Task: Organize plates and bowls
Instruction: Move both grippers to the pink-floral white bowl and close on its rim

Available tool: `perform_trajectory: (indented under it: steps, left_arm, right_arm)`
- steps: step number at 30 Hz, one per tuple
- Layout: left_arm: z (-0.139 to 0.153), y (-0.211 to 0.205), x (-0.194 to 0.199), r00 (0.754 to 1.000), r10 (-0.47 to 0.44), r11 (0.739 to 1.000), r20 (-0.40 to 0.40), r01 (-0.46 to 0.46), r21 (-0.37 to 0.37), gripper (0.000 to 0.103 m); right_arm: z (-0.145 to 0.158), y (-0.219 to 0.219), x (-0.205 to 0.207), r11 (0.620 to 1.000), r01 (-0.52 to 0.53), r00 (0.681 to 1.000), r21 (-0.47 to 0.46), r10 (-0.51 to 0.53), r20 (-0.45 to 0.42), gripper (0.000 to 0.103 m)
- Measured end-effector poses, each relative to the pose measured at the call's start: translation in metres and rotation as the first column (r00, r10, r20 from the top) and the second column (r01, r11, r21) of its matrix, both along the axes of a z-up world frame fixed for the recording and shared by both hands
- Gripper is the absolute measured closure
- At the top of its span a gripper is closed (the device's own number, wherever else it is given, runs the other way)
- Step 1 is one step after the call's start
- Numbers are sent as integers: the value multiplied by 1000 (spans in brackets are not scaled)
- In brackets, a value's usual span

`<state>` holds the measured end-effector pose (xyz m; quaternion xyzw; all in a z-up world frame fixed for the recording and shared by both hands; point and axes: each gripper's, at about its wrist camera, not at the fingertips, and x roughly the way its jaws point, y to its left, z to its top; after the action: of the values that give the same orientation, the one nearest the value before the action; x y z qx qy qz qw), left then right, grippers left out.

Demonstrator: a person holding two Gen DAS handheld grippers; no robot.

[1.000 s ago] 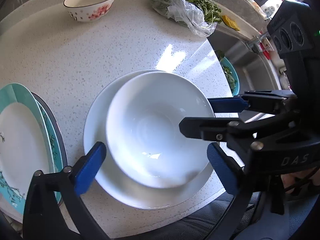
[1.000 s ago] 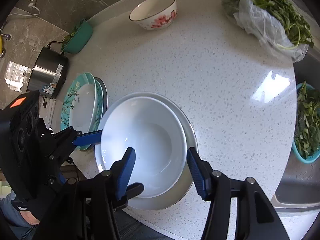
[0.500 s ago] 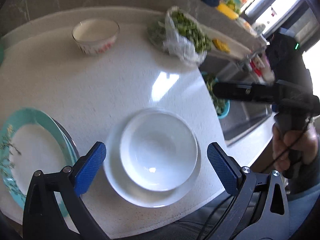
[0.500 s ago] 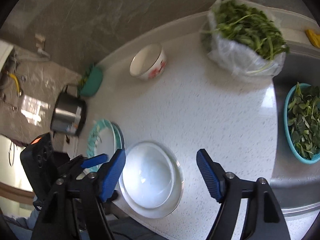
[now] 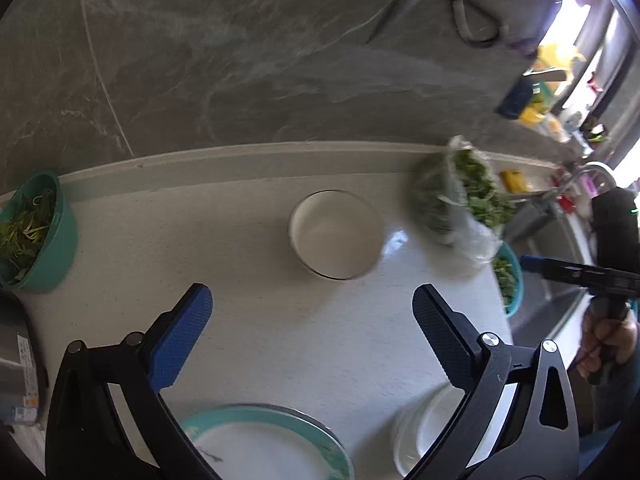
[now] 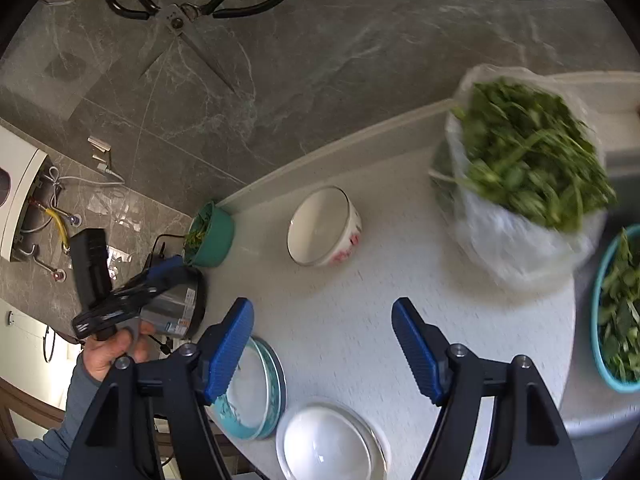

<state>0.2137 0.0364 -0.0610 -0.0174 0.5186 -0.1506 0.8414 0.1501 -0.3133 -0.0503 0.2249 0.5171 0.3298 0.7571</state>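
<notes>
**Both grippers empty over the speckled surface**

Lower left in the right wrist view: glossy teal-rimmed plates (image 6: pixel 256 396), then a smooth white bowl (image 6: pixel 328 444) on its plate. Centre: round floral bowl (image 6: pixel 324 232). Right: crinkled bag of greens (image 6: pixel 520 184). Left gripper (image 5: pixel 312 320) and right gripper (image 6: pixel 322 344) fingers spread, empty.

Speckled counter (image 6: pixel 360 320): floral bowl (image 6: pixel 324 228), teal plates (image 6: pixel 256 392) (stacked), greens bag (image 6: pixel 520 184).

Bare counter (image 5: pixel 312 340) before floral bowl (image 5: pixel 335 235)
</notes>
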Motion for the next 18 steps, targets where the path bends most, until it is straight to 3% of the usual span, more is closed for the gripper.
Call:
perform_trajectory:
  steps: [3,6,8,9,10,18]
  left_arm:
    - [-31,3,37,999,-25,1000,-43,25,-6,2]
    - [-63,8,69,994,-45,997,-102,38,-68,3]
    - [-86,9,87,988,-69,992,-139,54,-110,12]
    - [-95,11,94,985,-79,990,-150,60,-128,24]
    - [-106,14,103,982,-91,987,-169,67,-144,29]
    - [-156,31,140,967,-122,981,-222,83,-175,31]
  right_arm:
    - [-7,22,30,1000,-1,999,20,2,-37,28]
    - [-25,48,58,999,-7,995,45,11,-104,30]
    - [-37,65,73,999,-21,991,46,26,-130,31]
    - [-45,73,79,999,-33,989,43,39,-145,31]
    - [-52,78,83,999,-39,986,39,44,-159,33]
    - [-104,95,108,999,-24,963,41,34,-266,38]
